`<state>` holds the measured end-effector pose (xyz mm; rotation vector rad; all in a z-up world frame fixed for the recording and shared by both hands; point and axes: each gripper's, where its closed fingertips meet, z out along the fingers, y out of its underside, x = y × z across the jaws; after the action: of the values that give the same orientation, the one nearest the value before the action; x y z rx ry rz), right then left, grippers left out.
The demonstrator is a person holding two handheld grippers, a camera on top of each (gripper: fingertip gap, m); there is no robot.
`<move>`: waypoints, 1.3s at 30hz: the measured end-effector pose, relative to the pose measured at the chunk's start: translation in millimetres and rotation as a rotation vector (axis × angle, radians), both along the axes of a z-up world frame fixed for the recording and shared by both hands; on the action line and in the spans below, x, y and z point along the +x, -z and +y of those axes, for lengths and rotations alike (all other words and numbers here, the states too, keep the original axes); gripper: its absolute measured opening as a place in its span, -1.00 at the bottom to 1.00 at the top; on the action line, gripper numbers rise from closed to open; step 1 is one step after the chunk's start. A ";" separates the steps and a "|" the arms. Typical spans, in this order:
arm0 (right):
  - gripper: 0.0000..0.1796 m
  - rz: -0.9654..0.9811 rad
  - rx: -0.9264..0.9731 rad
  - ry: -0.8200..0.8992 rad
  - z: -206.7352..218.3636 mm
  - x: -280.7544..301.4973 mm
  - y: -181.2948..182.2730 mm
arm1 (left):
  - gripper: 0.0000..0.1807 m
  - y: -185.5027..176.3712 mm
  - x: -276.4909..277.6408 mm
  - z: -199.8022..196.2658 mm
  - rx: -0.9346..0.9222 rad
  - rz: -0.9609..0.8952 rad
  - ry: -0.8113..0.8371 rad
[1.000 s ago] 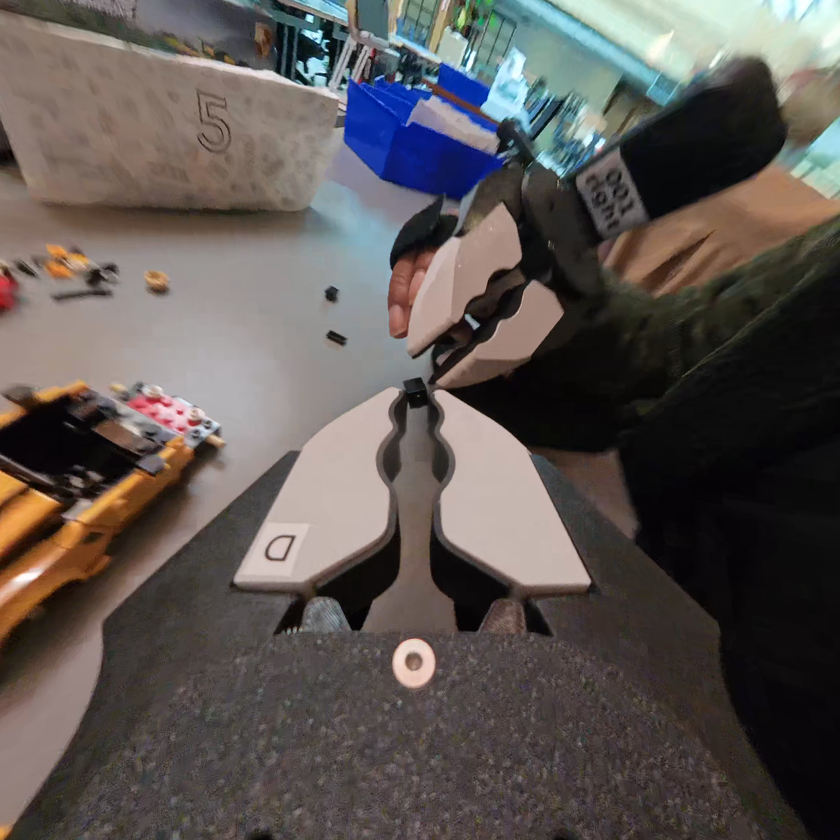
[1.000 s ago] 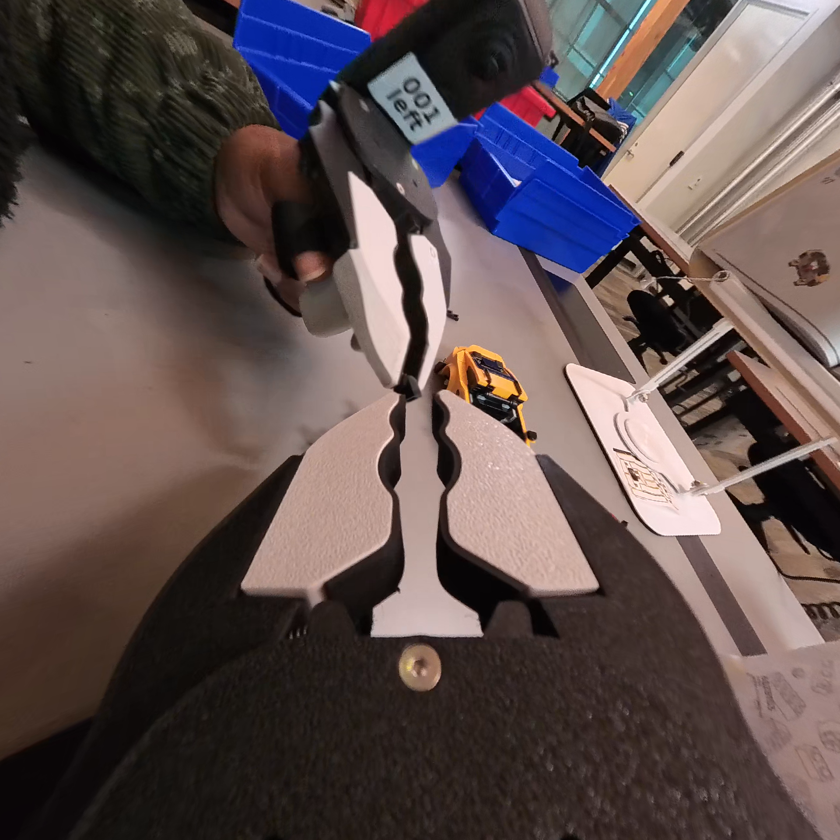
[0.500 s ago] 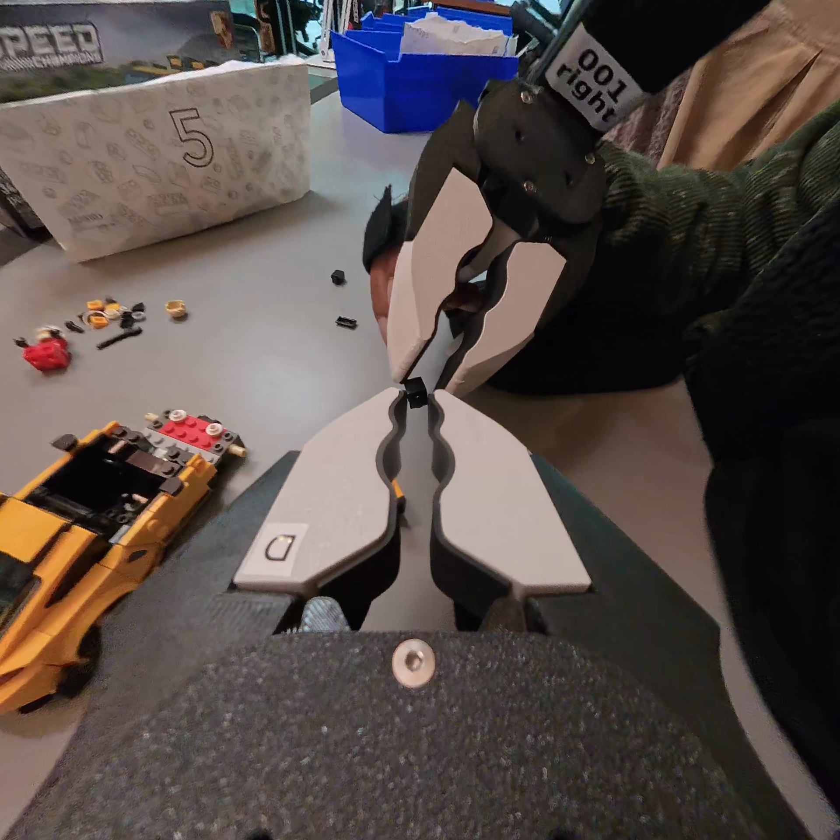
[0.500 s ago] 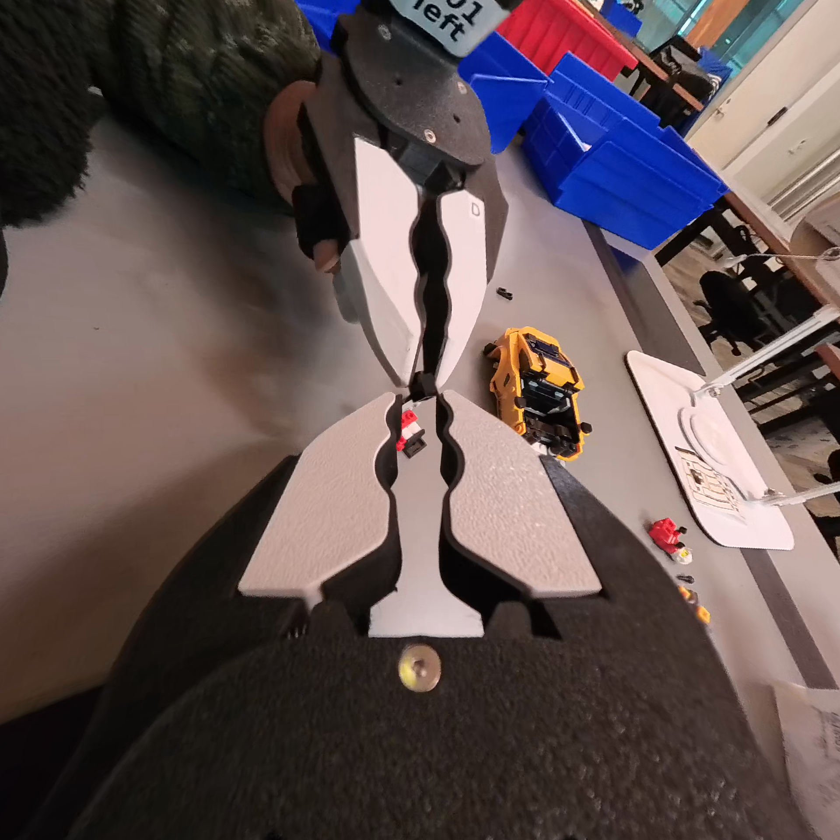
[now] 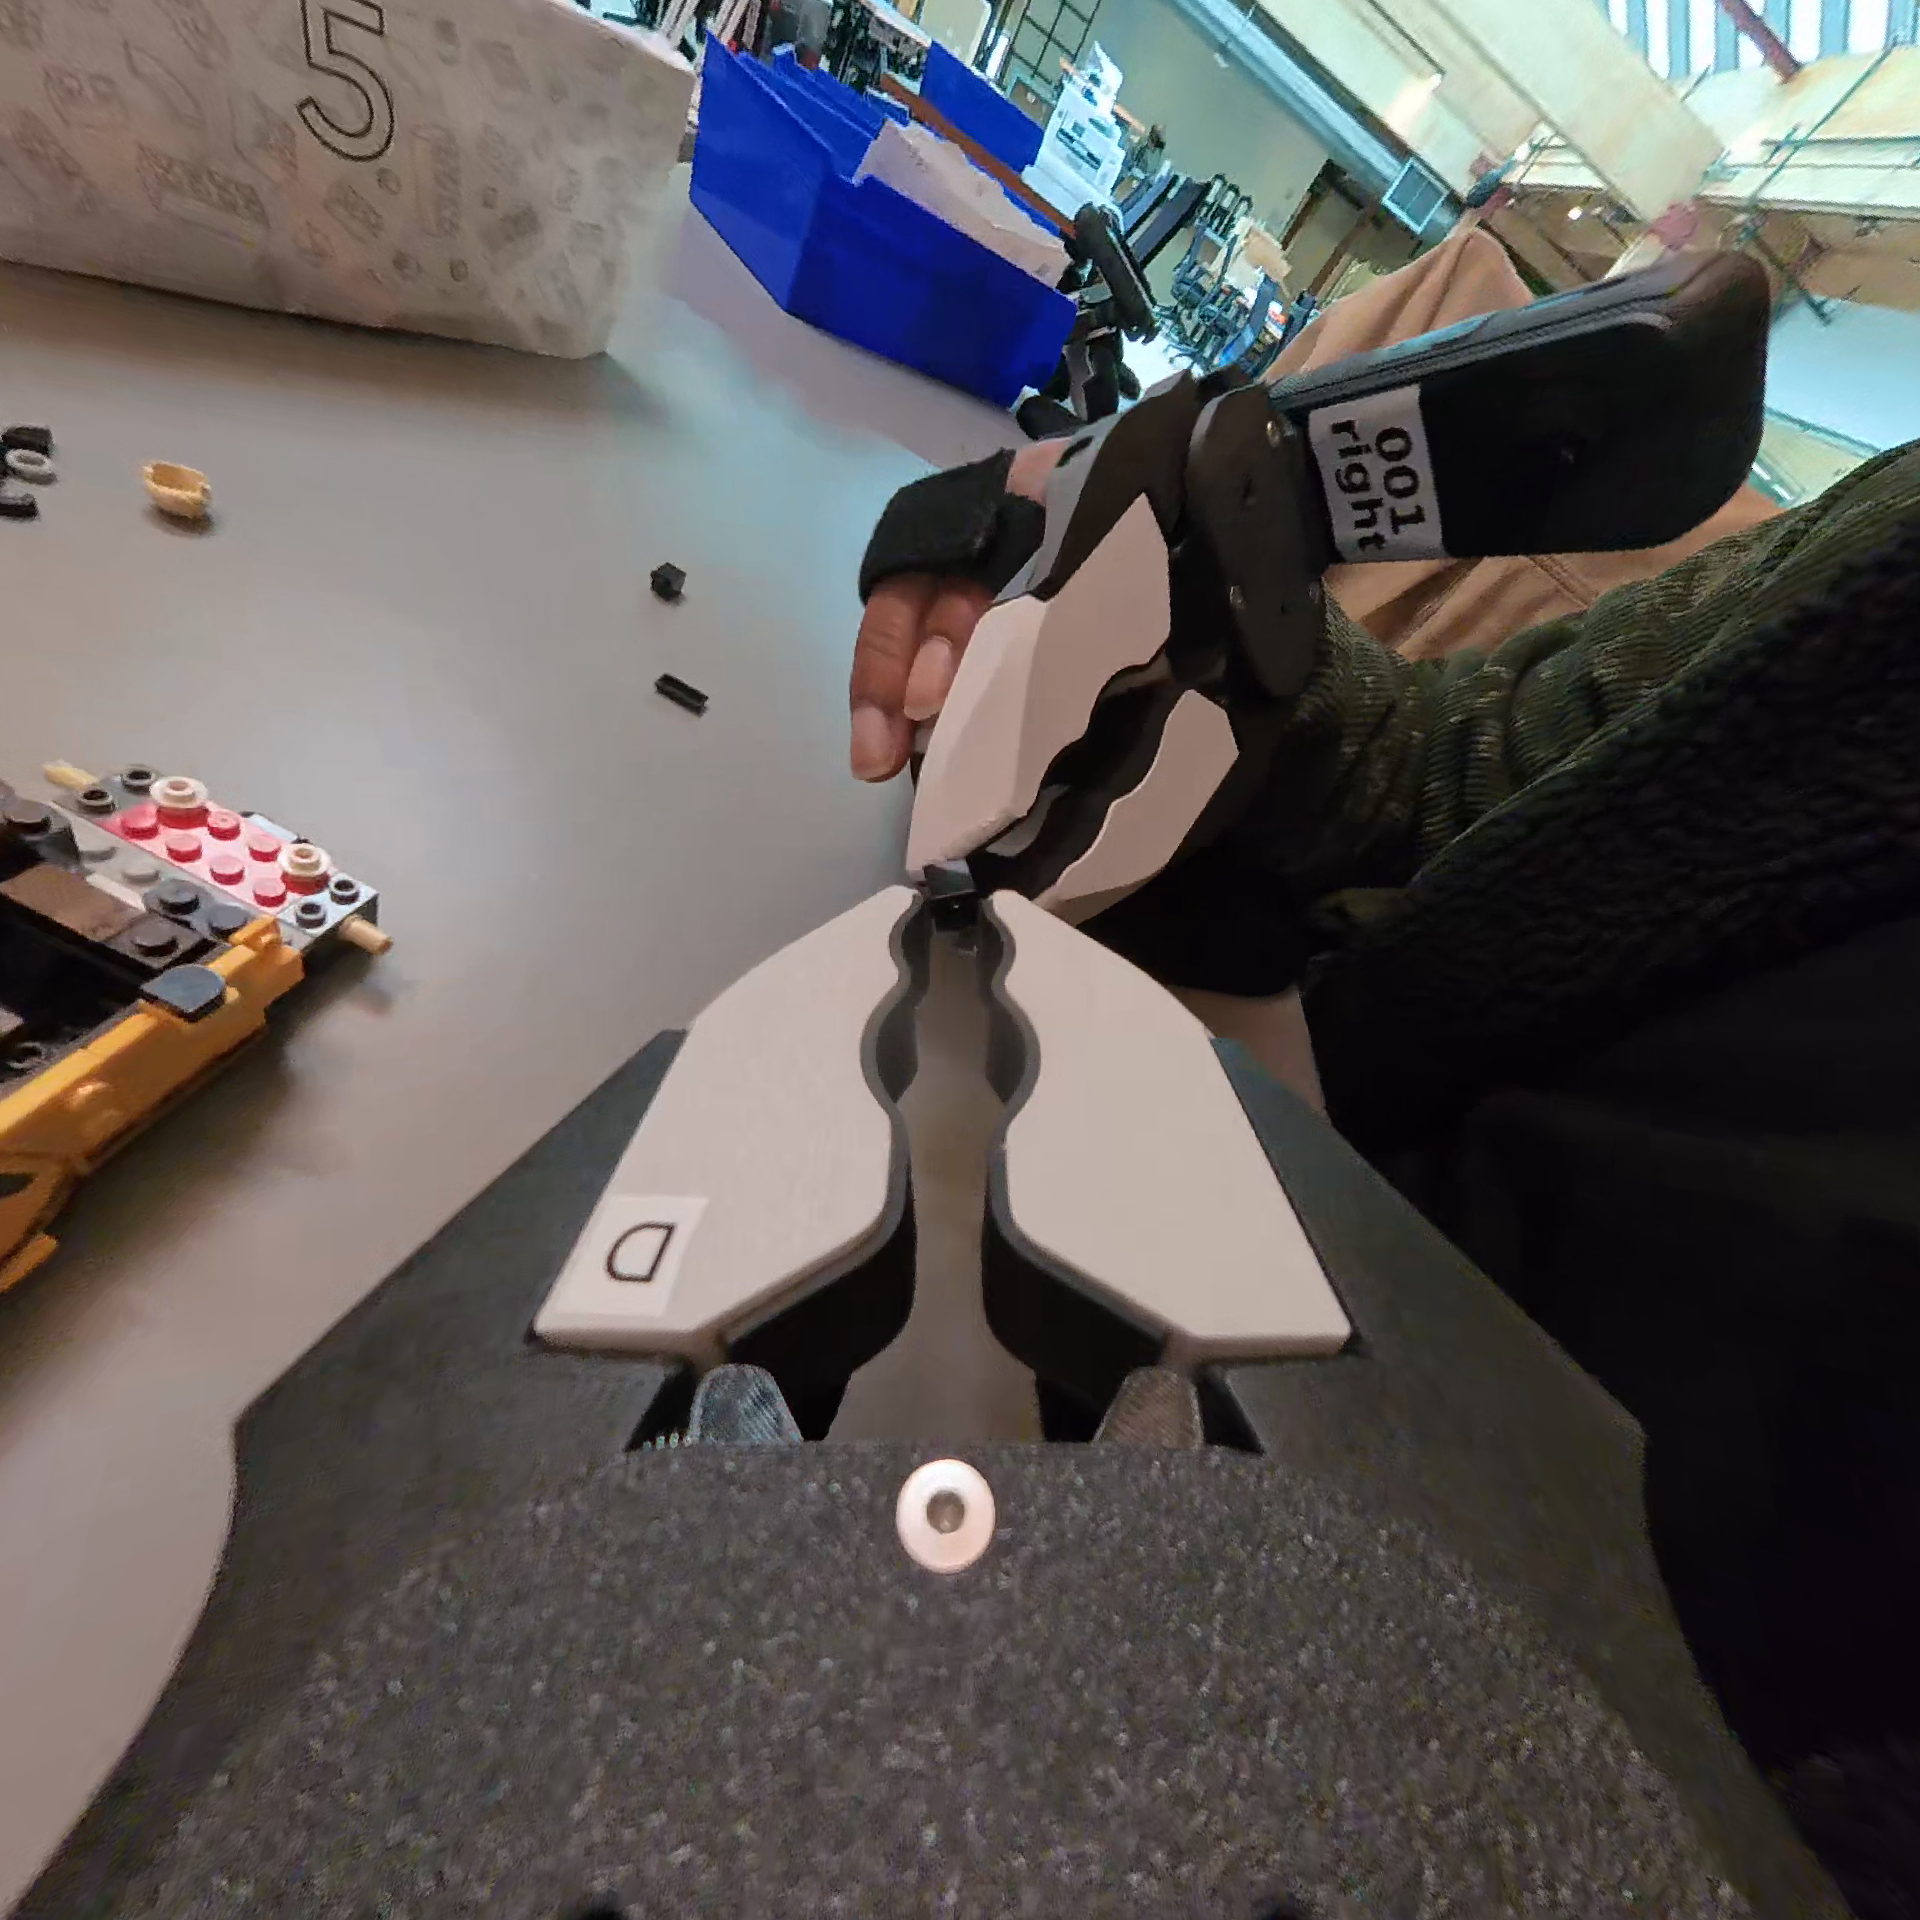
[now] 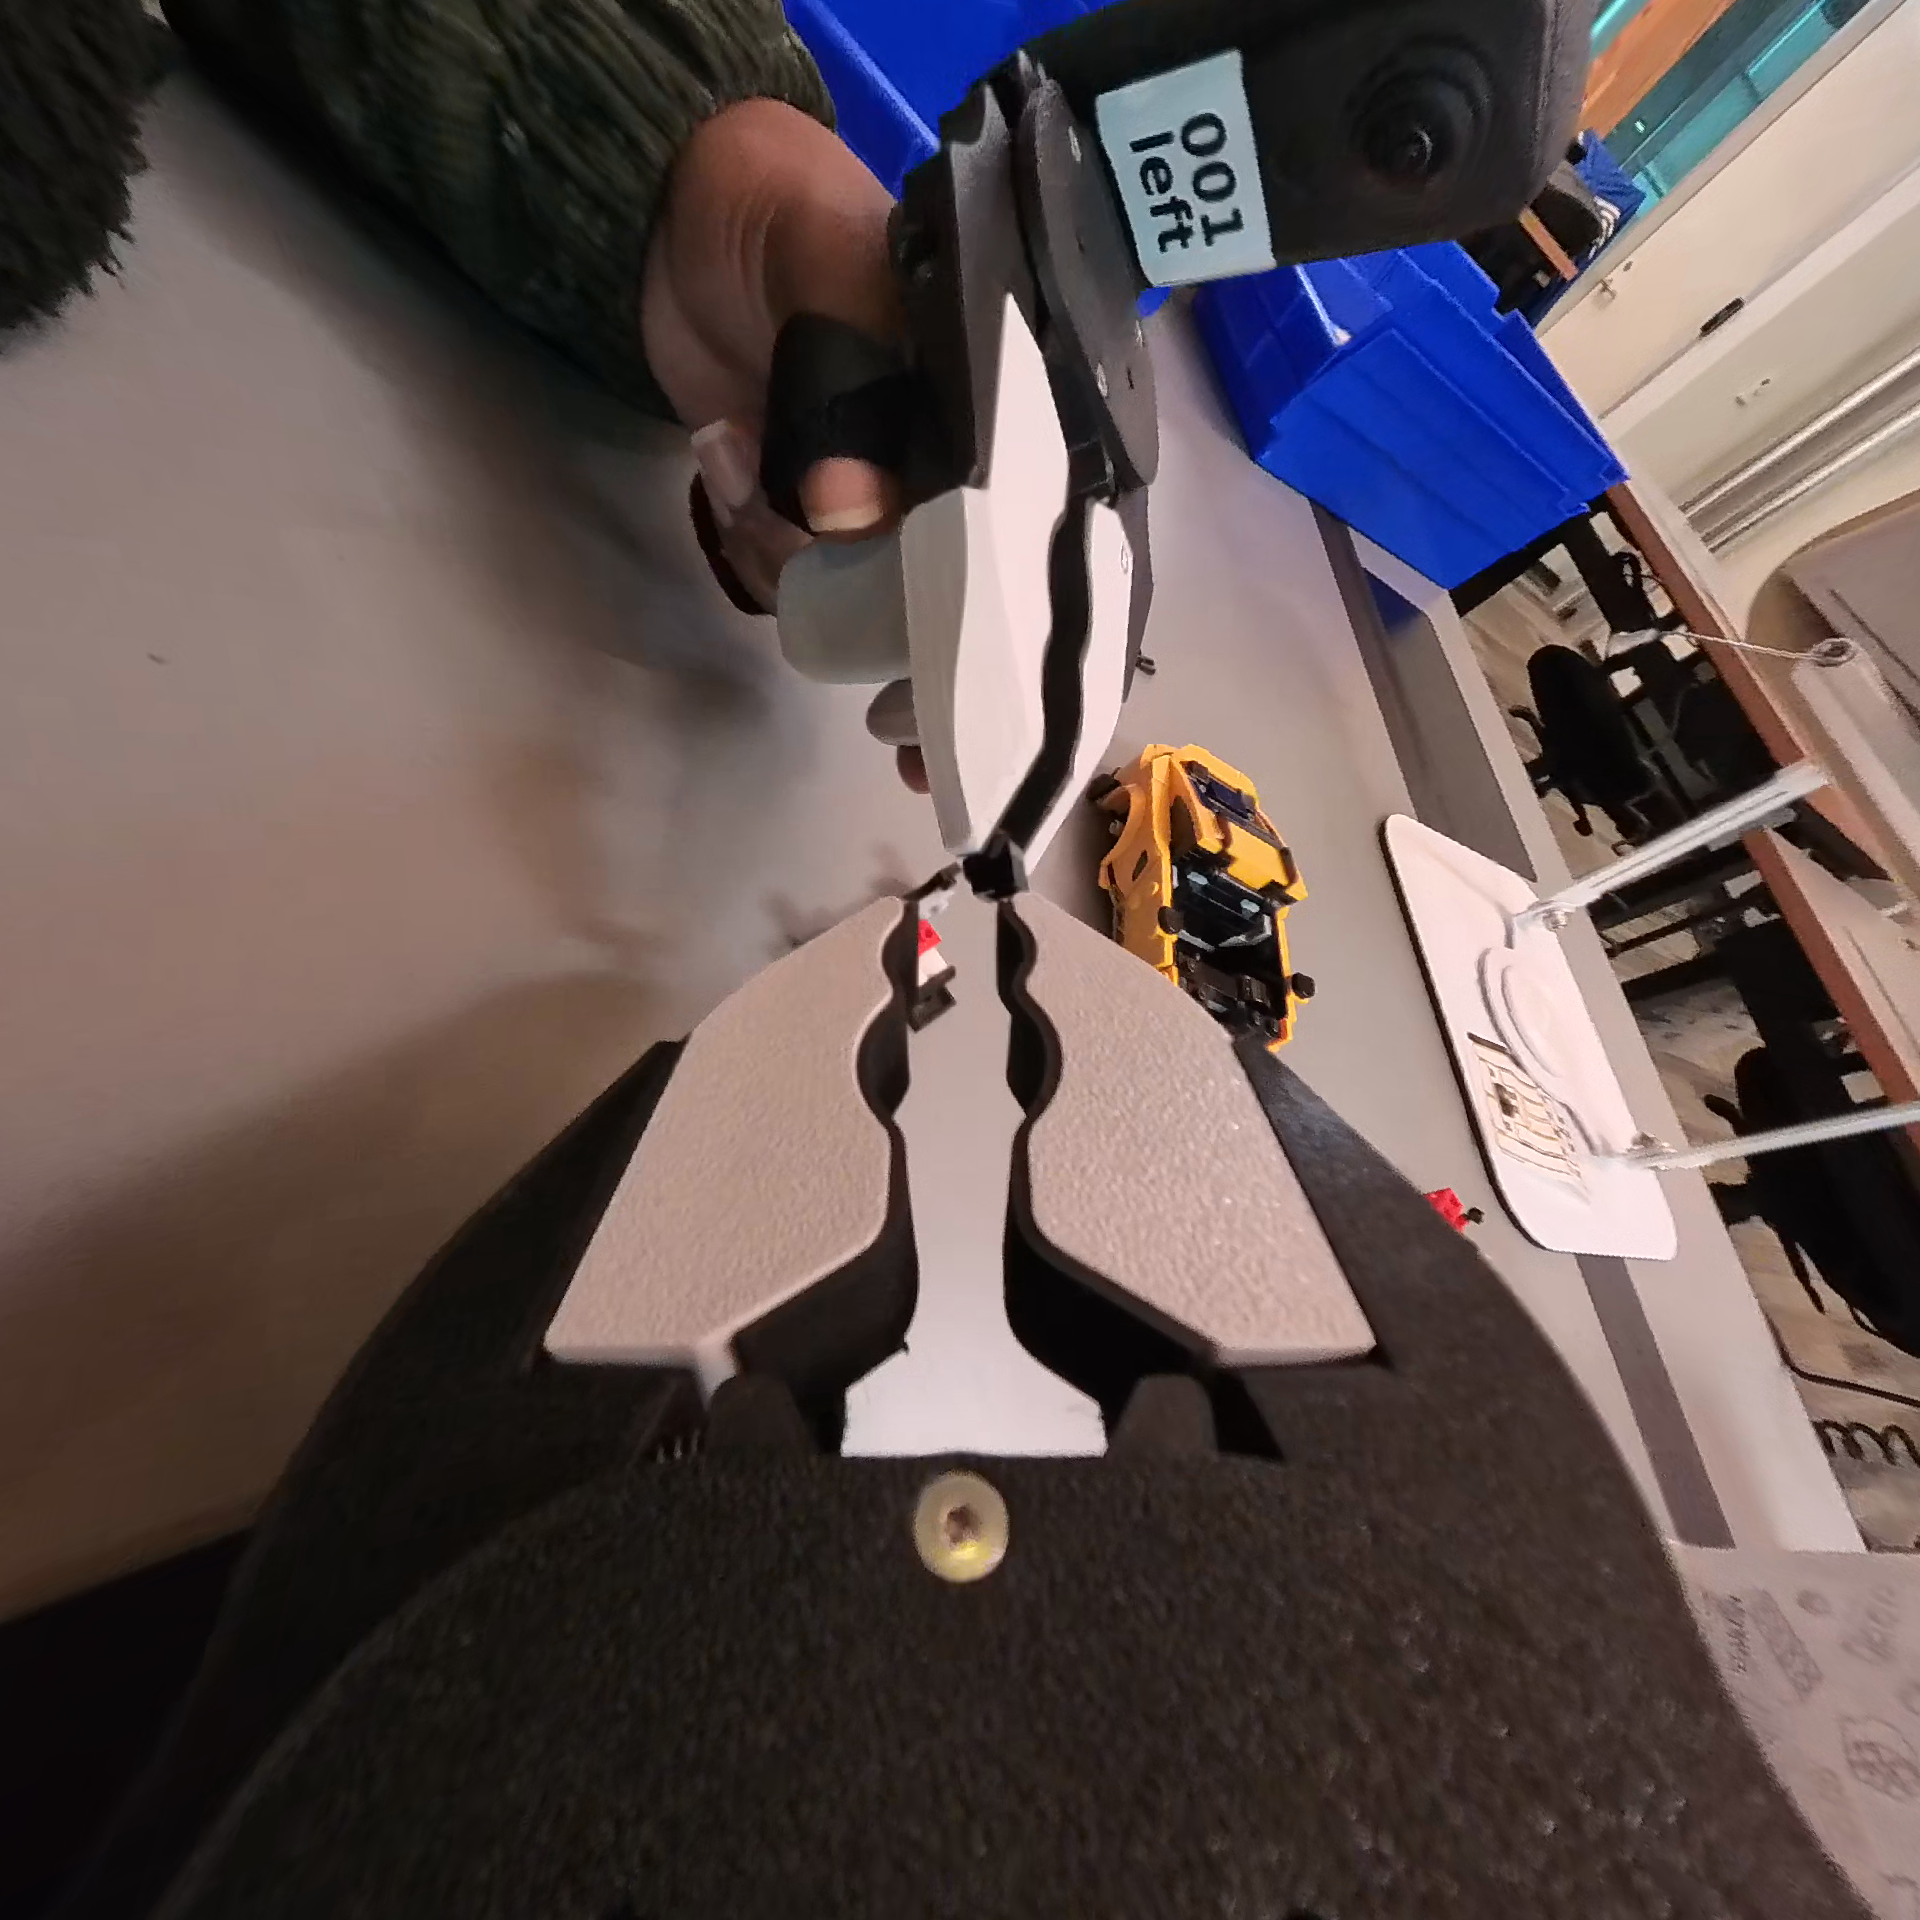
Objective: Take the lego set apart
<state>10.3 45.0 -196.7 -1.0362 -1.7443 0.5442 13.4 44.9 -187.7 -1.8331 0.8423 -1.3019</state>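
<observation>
A small black lego piece (image 5: pixel 949 885) is pinched between the tips of my left gripper (image 5: pixel 951 906), above the grey table. The right wrist view shows the piece (image 6: pixel 992 871) at the left gripper's (image 6: pixel 987 847) closed tips. My right gripper (image 6: pixel 948 909) meets it tip to tip. Its jaws stand a narrow gap apart, and the piece lies against one fingertip. It also shows in the left wrist view (image 5: pixel 982 878). The partly stripped yellow lego car (image 5: pixel 114 1049) lies on the table to the left, apart from both grippers, and is also in the right wrist view (image 6: pixel 1205 914).
Loose pieces lie on the table (image 5: pixel 468 623): two black bits (image 5: pixel 670 582), a tan one (image 5: pixel 177 488), a red one (image 6: pixel 1444 1210). A red, white and black bit (image 6: pixel 928 961) shows through my right gripper's gap. A white bag (image 5: pixel 312 156), blue bins (image 6: pixel 1434 416) and a white pad (image 6: pixel 1527 1039) stand farther off.
Both grippers have tilted and swung while staying tip to tip. The left gripper has kept its hold on the black piece. The car has not moved.
</observation>
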 end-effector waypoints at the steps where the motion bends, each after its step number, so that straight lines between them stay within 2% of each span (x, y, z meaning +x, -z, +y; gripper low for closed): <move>1: -0.85 0.002 0.007 0.002 0.4 -0.2 -0.2 | -0.92 0.1 0.1 -0.2 -0.011 -0.004 0.001; 7: -0.81 0.035 0.010 0.009 1.0 -1.3 -7.6 | -0.92 -0.3 1.0 -0.8 -0.084 -0.046 0.012; 15: -0.91 0.025 -0.003 -0.004 -3.1 -3.5 -6.8 | -0.91 1.3 3.5 -3.3 -0.135 -0.061 0.029; 17: -0.91 0.026 -0.024 0.039 5.9 -1.1 -7.3 | -0.89 0.7 0.4 0.1 -0.117 -0.055 0.009; 19: -0.91 -0.007 -0.059 0.176 33.6 8.8 -2.0 | -0.89 -7.8 -6.0 6.6 -0.067 -0.082 -0.032; 22: -0.91 -0.172 -0.147 0.458 83.1 40.6 23.9 | -0.90 -22.9 -20.6 19.2 0.045 -0.098 -0.121; 25: -0.91 -0.261 -0.249 0.582 102.1 62.9 42.6 | -0.98 -36.1 -43.2 33.8 0.250 -0.036 -0.262; 30: -0.90 -0.323 -0.322 0.629 105.6 76.1 52.0 | -0.97 -51.7 -76.8 49.0 0.616 0.187 -0.460; 32: -0.90 -0.328 -0.340 0.620 103.9 77.9 52.9 | -0.94 -52.8 -82.9 51.9 0.693 0.255 -0.495; 39: -0.90 -0.325 -0.358 0.611 101.8 80.1 53.2 | -0.95 -44.5 -86.0 57.6 0.632 0.256 -0.503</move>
<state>90.5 146.8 -249.8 -1.9089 -1.5068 0.3061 -72.6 102.5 -143.2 -1.5573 0.7427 -0.4212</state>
